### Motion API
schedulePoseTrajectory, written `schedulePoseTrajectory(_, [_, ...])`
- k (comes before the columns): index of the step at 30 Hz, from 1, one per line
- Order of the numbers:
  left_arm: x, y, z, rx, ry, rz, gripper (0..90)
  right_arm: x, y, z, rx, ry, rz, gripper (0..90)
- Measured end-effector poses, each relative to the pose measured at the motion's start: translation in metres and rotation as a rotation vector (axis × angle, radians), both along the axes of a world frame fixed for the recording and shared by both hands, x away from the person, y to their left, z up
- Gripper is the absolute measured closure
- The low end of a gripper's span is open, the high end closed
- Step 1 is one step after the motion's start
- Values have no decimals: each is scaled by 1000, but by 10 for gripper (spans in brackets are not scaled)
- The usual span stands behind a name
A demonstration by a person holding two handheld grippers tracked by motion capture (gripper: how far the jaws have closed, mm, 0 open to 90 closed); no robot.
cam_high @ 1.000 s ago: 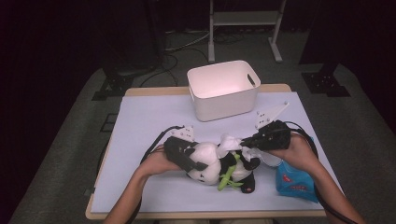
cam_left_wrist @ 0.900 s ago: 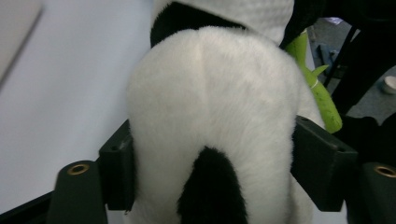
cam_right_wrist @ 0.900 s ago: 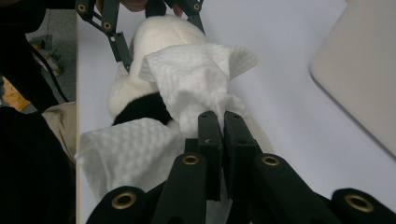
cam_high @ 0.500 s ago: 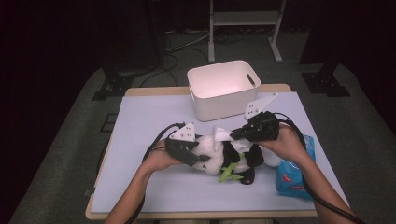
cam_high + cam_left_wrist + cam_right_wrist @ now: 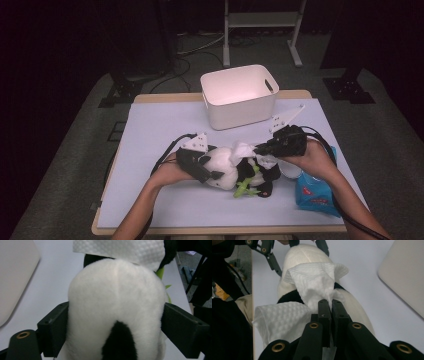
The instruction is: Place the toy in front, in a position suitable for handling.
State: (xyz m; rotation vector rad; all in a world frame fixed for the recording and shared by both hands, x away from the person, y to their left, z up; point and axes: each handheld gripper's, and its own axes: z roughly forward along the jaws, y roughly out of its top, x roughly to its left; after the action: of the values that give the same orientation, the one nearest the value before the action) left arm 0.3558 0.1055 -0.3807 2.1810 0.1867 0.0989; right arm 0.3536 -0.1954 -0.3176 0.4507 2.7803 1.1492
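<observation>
A black-and-white panda plush lies on its side on the pale table. My left gripper straddles its white body, both jaws touching the fur; the jaws have just been opening with the panda still between them. My right gripper comes in from the right and is shut on a crumpled white tissue. In the right gripper view the tissue drapes over the panda just beyond the closed gripper. The tissue hangs above the plush in the left gripper view.
A white plastic bin stands at the back middle of the table. A blue tissue pack lies by the right forearm near the front right. A green leaf of the plush pokes out toward the front edge.
The right gripper has shifted a little over the panda with the tissue in it, lifting and then coming back down. The left hand has stayed on the plush.
</observation>
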Motion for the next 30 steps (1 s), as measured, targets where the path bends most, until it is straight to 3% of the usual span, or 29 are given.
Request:
schedulePoseTrajectory(4, [-1,9,0,-25,22,12,125,-6,0,0,-7,-2,7,861])
schedulePoseTrajectory(9, [-3,17,-5,-55,30,13,192,-10,7,4,-22,-20,29,860])
schedulePoseTrajectory(15, [-4,19,-7,-81,34,13,210,-11,29,9,-24,-17,64,860])
schedulePoseTrajectory(24, [-7,20,-8,-86,28,10,211,-1,79,-1,-31,-8,140,857])
schedulePoseTrajectory(28, [-8,21,-10,-103,35,15,212,4,84,-2,-8,15,139,858])
schedulePoseTrajectory(30, [-8,21,-10,-98,30,12,212,5,81,0,-20,11,134,857])
